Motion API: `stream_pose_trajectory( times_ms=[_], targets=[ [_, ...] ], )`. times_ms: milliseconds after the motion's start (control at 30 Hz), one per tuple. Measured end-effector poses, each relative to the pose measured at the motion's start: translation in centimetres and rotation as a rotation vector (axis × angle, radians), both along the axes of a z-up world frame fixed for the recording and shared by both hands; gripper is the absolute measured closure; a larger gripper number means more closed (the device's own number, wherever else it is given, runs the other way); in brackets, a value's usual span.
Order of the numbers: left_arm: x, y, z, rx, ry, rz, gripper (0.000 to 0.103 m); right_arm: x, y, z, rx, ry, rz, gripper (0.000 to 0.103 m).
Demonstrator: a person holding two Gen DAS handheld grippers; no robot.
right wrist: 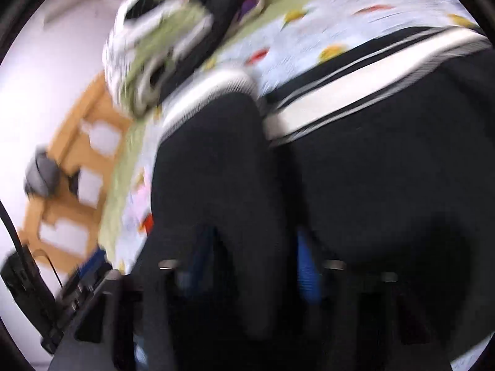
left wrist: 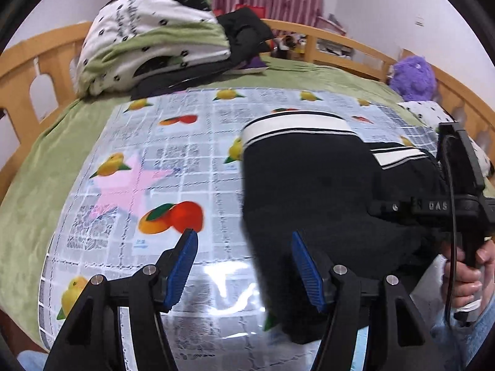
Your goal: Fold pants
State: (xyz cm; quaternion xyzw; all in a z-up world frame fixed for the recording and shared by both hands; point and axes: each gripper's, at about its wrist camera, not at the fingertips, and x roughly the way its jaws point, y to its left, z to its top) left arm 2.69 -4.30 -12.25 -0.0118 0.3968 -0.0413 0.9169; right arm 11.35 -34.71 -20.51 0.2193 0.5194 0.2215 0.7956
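- The black pants lie bunched on the fruit-print mat spread over the bed, toward its right side in the left wrist view. The white, black-striped waistband sits at the far edge, and a second striped band is doubled over beside it.
- Your right gripper is buried in the cloth. A fold of black fabric stands between the blue pads, and the jaws look drawn in on it, so you seem to have a pinch on the pants. The view is badly blurred, so confirm the hold before you pull.
- Your left gripper hangs released above the mat, jaws apart. Its right-hand pad sits over the near edge of the pants; nothing is gripped.
- Judging by the heap, the fold is only partly made. Bring the left jaws onto the near edge, level with the right hand's pinch, so both hold the same layer.
- Take the whole thickness of the edge rather than one ply, or the layers may slip apart when lifted.
- Carry both hands together at even height, keeping the cloth taut, and line the striped bands up before you lay it down.
- Keep clear of the quilt pile at the headboard and the purple plush toy by the rail.
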Motion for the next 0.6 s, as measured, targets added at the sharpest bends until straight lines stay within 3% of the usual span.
stream_pose_trajectory(
  times_ms=[33, 133, 233, 300, 433, 600],
  targets=[
    [0.2, 0.3, -0.3, 0.013, 0.003, 0.019, 0.042, 0.2, 0.5, 0.3, -0.017, -0.009, 0.028, 0.093],
    [0.4, 0.3, -0.8, 0.024, 0.01, 0.025, 0.042, -0.7, 0.1, 4.0, -0.032, -0.172, 0.052, 0.093],
    [0.7, -0.6, -1.2, 0.023, 0.029, 0.009, 0.042, -1.2, -1.7, 8.1, 0.0, -0.256, 0.047, 0.094],
    [0.8, -1.3, -1.2, 0.026, 0.039, 0.001, 0.042, -1.5, -2.9, 10.6, -0.065, -0.325, 0.044, 0.094],
    [0.9, -3.3, -0.7, 0.009, 0.053, -0.025, 0.042, -1.1, -5.8, 12.3, -0.165, -0.338, 0.038, 0.094],
    [1.5, -7.2, -0.3, -0.019, 0.059, -0.093, 0.042, 0.1, -12.4, 11.2, -0.233, -0.324, -0.04, 0.094]
  ],
)
